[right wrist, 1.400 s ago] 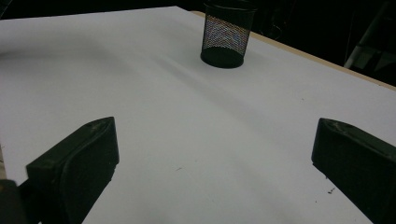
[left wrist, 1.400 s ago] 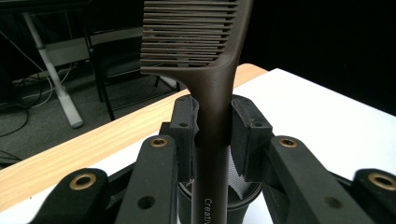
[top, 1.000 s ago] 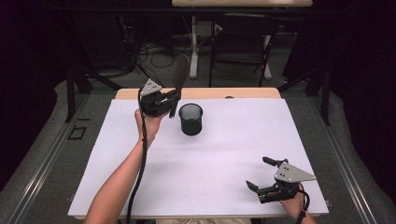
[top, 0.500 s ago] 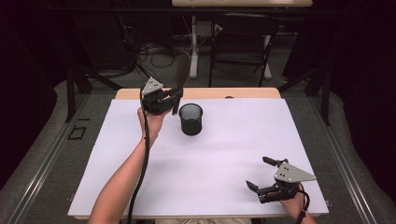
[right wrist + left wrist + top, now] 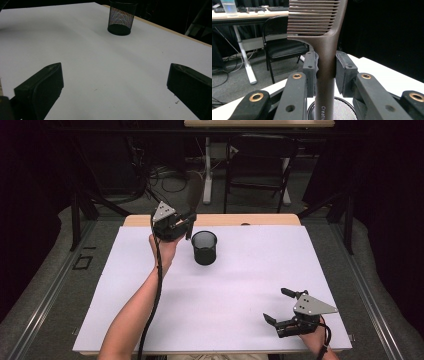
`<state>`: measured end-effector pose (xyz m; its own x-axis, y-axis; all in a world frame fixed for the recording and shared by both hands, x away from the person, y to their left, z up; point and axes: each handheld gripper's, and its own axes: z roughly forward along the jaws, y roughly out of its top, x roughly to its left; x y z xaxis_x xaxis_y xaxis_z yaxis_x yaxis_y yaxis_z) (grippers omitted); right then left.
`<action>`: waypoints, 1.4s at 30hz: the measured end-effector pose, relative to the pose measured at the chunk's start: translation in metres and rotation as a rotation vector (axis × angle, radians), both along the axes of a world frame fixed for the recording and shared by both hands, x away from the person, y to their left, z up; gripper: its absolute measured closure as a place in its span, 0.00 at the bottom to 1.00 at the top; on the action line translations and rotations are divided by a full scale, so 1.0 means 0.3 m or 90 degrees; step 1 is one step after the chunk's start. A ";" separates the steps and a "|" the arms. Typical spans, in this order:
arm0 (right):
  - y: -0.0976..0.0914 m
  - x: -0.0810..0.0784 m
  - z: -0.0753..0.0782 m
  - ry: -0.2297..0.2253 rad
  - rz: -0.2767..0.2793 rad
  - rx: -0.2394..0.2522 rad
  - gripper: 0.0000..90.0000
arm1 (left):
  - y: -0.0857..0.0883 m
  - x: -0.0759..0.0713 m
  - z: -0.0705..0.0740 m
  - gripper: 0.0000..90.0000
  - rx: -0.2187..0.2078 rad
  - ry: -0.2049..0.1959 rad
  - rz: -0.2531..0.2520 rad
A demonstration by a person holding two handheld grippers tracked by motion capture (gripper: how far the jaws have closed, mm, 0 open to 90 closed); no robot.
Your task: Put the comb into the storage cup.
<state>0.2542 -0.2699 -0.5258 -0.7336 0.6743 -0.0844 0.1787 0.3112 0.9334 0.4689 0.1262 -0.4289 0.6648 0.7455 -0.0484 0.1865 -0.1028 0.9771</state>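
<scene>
My left gripper (image 5: pixel 188 223) is raised at the far left of the white table (image 5: pixel 240 285), shut on the handle of a dark brown comb (image 5: pixel 324 50). The comb (image 5: pixel 194 195) stands upright with its teeth at the top. In the left gripper view both pads (image 5: pixel 310 70) press the handle, and the rim of a black mesh cup (image 5: pixel 344 110) shows right below it. From above, the mesh cup (image 5: pixel 204 247) stands just right of that hand. My right gripper (image 5: pixel 275 305) rests near the front right corner, jaws open and empty. In the right gripper view the right gripper (image 5: pixel 115 85) faces the cup (image 5: pixel 121 18) across bare table.
A white sheet covers the table (image 5: pixel 87 55), with a wooden strip (image 5: pixel 250 220) along its far edge. Behind the table stand a folding chair (image 5: pixel 260 175), desk legs (image 5: pixel 207 175) and cables on the floor (image 5: pixel 165 177). Grey flooring runs along both sides.
</scene>
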 end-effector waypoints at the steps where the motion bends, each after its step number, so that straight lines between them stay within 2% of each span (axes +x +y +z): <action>1: 0.000 0.000 0.000 0.000 0.000 0.000 0.00 | -0.004 0.000 -0.002 0.81 0.000 -0.003 0.002; 25: 0.000 0.002 -0.002 0.003 0.003 -0.003 0.00 | -0.056 0.038 -0.011 0.81 0.006 -0.008 -0.008; 42: -0.004 0.000 0.001 -0.001 0.000 -0.002 0.00 | -0.082 0.056 -0.037 0.81 0.009 0.001 -0.013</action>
